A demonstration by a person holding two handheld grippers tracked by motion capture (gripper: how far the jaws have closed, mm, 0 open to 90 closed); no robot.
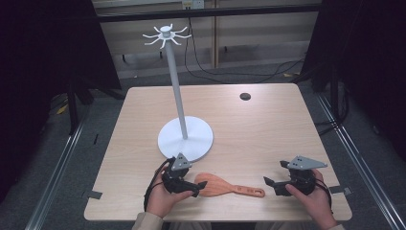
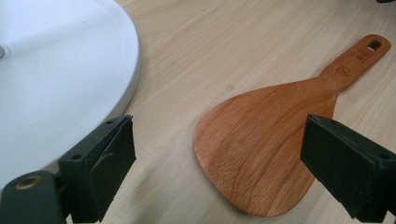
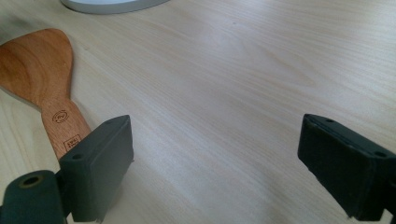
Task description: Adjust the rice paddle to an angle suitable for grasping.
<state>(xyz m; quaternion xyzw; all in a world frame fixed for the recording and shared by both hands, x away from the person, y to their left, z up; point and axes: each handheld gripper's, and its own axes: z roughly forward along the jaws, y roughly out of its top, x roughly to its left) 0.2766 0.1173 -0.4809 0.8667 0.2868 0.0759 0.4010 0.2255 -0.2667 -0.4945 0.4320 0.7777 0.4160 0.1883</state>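
Your pale wooden desk (image 1: 268, 124) stands on grey floor (image 1: 100, 120); black cables (image 1: 206, 67) trail behind, dark curtains (image 1: 43, 57) flanking you.

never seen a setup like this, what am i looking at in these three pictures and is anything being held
A person sits at a wooden table, holding a hand-operated grasping tool in each hand: the left tool and the right tool. The high view looks down from above. The other two views come from cameras riding on each tool, looking along its black jaws. On the table lie a wooden rice paddle and a white stand with a tall pole topped by hooks. Both tools are open; nothing is held.
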